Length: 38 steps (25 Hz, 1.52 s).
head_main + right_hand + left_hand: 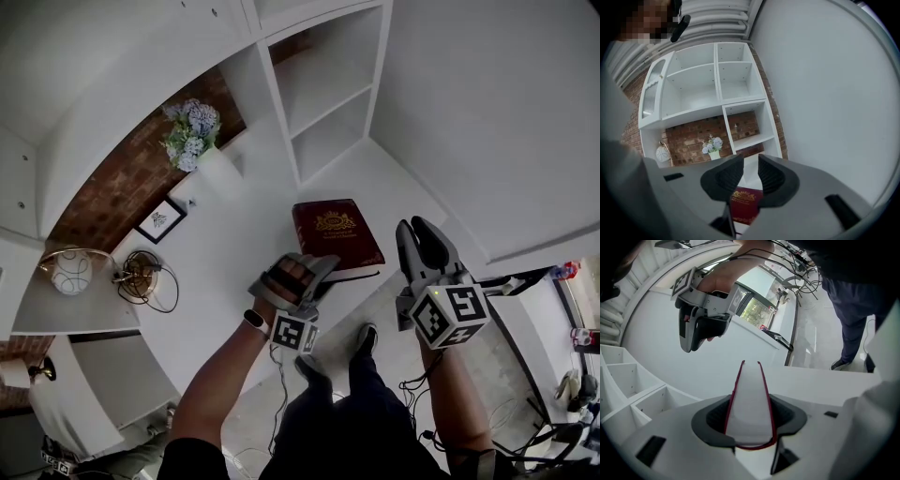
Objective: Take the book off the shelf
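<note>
On the far left we see a round lamp [71, 270] on a low white ledge, and next to it a loop of wire [142, 275]. A small picture in a black frame [159, 221] leans by the brick wall [122, 183]. A bit more to the right, blue and white flowers [192, 131] stand in a white pot. Then comes our left gripper [317, 270]. Its two fingers are clamped on the near edge of the red book [336, 232], one on each cover, with the white pages between them. The book is off the shelf. It lies flat with its gold front up, over the white counter [234, 234], but we cannot tell if it rests on the counter. Behind the book stands the white shelf [328, 84], with its open boxes against the wall. On the right is our right gripper [422, 230], just beside the book and not touching it. Its fingers are a little apart and hold nothing. Looking along them, we see the book lower down and farther away, past the gap. Below, we see the person's dark legs and shoes [366, 339] on the floor.
</note>
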Available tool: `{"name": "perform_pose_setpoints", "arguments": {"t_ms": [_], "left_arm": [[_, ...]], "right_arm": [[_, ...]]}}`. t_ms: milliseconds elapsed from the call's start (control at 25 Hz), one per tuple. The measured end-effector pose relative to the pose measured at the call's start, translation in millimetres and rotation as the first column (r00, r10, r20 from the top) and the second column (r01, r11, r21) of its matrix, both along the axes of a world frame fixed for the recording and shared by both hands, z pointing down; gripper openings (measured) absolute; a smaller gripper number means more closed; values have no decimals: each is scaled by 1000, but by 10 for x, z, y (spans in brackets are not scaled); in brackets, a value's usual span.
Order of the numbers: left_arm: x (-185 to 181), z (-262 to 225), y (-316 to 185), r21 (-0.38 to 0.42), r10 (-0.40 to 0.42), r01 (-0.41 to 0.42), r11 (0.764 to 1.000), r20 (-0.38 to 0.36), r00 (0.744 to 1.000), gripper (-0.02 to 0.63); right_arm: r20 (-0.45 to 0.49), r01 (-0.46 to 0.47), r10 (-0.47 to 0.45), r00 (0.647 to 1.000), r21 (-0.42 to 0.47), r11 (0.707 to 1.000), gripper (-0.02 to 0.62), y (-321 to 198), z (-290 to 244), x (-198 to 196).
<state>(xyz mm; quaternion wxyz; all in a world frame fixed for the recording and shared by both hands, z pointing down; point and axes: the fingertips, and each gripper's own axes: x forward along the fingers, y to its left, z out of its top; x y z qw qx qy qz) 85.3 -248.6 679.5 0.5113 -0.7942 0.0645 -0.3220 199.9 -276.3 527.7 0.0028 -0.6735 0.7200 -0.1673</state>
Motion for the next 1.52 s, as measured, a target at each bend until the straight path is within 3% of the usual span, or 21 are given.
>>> {"name": "perform_pose_setpoints", "arguments": {"t_ms": [400,800,1000,1080,1160,1280,1440,1520], "left_arm": [[-97,343,-169,-54,-37,37,998,-3,999,221],[-354,798,-233,-171,-184,212,962,168,969,280],[-429,1056,-107,-318,-230,311,896,267,936,322],[-475,1178,-48,-377,-245,359,854,316,916,330],[-524,1247,-17,-439,-280,417,796,344,896,331],[-577,1237,-14,-505,-330,472,723,347,878,331],[-639,1061,47,-570,-351,478,668,325,878,331],[-668,867,73,-621,-383,471,627,281,880,330]], "right_arm": [[45,28,-26,999,-58,998,94,-162,326,28],[62,57,-52,997,-71,996,92,-165,407,-152],[56,54,-50,997,-74,996,92,-99,406,-151],[62,53,-48,997,-81,995,92,-77,429,-152],[73,55,-49,996,-88,995,92,-48,451,-167],[78,61,-54,996,-87,994,91,-18,447,-188],[72,67,-62,996,-71,995,91,17,373,-214],[65,72,-68,996,-60,996,91,36,303,-240]]}}
